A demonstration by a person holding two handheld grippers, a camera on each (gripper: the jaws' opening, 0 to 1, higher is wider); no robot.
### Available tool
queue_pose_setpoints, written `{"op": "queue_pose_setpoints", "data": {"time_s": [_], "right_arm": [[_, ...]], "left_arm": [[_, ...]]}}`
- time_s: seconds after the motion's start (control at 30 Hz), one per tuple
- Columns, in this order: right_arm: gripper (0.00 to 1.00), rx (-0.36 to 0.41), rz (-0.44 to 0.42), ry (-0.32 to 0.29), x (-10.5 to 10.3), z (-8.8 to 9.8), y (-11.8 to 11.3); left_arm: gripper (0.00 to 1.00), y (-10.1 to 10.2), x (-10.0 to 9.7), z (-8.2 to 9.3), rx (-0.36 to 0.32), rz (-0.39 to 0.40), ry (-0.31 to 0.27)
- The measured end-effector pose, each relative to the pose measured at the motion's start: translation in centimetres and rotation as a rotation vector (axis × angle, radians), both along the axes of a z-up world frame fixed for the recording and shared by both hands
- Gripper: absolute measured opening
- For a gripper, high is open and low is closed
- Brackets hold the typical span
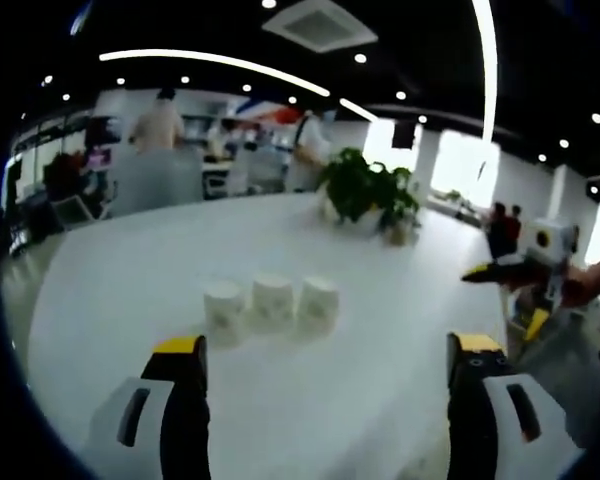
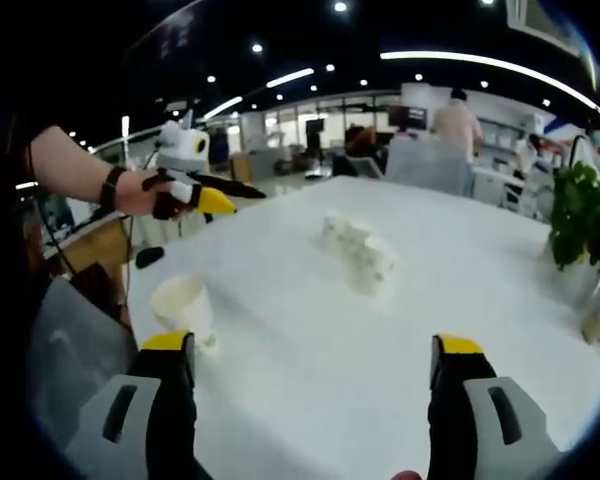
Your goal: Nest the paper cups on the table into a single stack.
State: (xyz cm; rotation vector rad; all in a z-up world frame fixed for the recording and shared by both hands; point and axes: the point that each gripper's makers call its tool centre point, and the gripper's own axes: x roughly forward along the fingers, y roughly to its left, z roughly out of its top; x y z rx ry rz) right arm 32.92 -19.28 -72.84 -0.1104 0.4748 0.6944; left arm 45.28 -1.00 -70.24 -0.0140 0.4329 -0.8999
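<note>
Left gripper view: the left gripper (image 1: 325, 375) has its jaws spread wide, holding nothing, above the near part of the white surface (image 1: 130, 270). Three paper cups (image 1: 270, 305) stand mouth-down in a row just beyond the jaws, close together; whether they touch cannot be told. A potted plant (image 1: 370, 190) stands at the far edge. The right gripper (image 1: 515, 268) shows at the right, off the surface edge.

Right gripper view: the right gripper (image 2: 305, 385) is also fully open and empty. A single cup (image 2: 183, 305) stands mouth-up just beyond its left jaw. The row of three lies farther out, mid-surface.

Procedure, as judged: no cup is yet nested. Centre the jaws on one cup wall, close gently to avoid crushing the paper, lift straight, and match cup orientation before nesting.
</note>
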Motion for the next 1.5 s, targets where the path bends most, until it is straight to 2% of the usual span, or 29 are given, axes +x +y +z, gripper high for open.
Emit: {"op": "queue_pose_setpoints", "data": {"time_s": [0.33, 0.83, 1.17, 1.27, 1.5], "right_arm": [[0.96, -0.005, -0.003, 0.008, 0.5, -0.5, -0.1], [0.95, -0.004, 0.004, 0.032, 1.4, -1.8, 0.0], [0.95, 0.000, 0.019, 0.051, 1.8, -2.6, 0.8], [0.93, -0.038, 0.055, 0.007, 1.9, -2.2, 1.3], [0.93, -0.019, 0.047, 0.035, 2.3, -2.9, 1.6]], "left_arm": [[1.00, 0.3, 1.7, -0.2, -0.004, 0.021, -0.008], [1.00, 0.2, 3.6, -2.1, 0.009, 0.019, 0.008], [1.00, -0.1, 6.1, -2.6, -0.039, 0.046, 0.011], [1.00, -0.3, 6.7, -2.9, -0.049, 0.055, 0.009], [1.00, -0.4, 8.2, -3.6, -0.051, 0.072, 0.000]]}}
